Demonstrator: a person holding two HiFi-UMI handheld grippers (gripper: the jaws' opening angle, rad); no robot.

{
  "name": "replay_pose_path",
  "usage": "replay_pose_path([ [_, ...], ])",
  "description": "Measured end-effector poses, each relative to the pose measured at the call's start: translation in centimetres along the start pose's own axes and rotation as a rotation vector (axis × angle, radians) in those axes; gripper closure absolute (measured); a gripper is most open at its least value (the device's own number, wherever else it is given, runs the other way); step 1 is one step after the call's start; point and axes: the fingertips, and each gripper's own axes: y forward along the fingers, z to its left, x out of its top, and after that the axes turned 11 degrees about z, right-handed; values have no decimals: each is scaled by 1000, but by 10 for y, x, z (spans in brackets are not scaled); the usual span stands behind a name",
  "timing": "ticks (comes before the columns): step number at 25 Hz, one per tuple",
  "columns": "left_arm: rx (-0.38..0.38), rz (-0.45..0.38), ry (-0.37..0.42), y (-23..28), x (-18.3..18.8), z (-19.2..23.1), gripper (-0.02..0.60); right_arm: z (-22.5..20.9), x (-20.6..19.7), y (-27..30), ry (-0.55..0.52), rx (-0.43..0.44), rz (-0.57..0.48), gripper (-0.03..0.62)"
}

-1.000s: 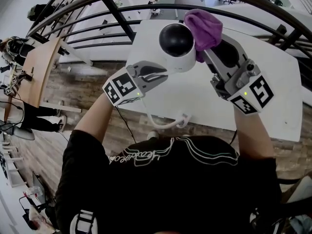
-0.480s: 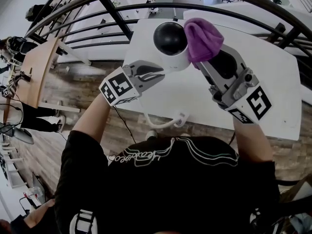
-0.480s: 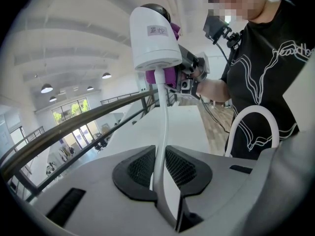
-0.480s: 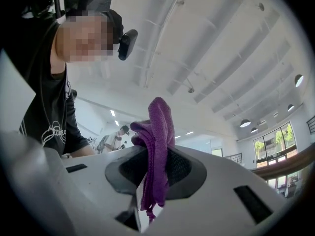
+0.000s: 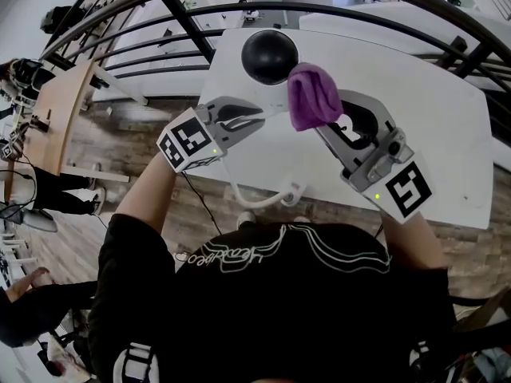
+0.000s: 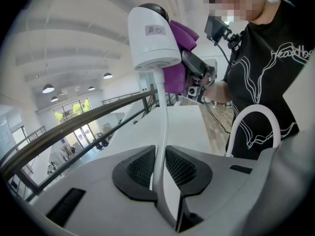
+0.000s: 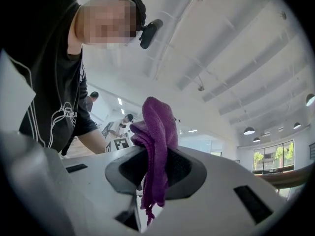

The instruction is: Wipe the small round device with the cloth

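The small round device has a black dome (image 5: 270, 56) and a white body (image 6: 153, 38). It is held up in the air above the white table (image 5: 447, 134). My left gripper (image 5: 257, 118) is shut on the device's thin white cable (image 6: 161, 132), just under its base; the cable loops down toward my chest (image 5: 267, 199). My right gripper (image 5: 321, 120) is shut on the purple cloth (image 5: 313, 96), which bunches out past the jaws (image 7: 158, 127). The cloth lies against the device's lower right side, over its white body (image 6: 176, 58).
Dark curved railing bars (image 5: 192, 22) run behind the table. A wooden desk (image 5: 64, 110) and people (image 5: 24, 78) are down on the left, over a wooden floor. Another person stands in the distance (image 7: 127, 119).
My right gripper has carried the cloth down and left, from the dome's upper right side to the device's lower right. The left gripper still holds the cable.
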Motion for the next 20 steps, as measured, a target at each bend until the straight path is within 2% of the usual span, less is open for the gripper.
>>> replay_pose_path([
  [9, 19, -11, -16, 0, -1, 1, 522, 19, -26, -2, -10, 38, 54, 522],
  [15, 37, -44, -52, -1, 0, 2, 515, 32, -52, -8, 56, 62, 112, 522],
  [17, 48, -44, -63, 0, -1, 4, 500, 34, -58, -13, 112, 59, 124, 522],
  [20, 83, -52, -56, -2, 1, 7, 430, 34, -64, -21, 197, 33, 122, 522],
])
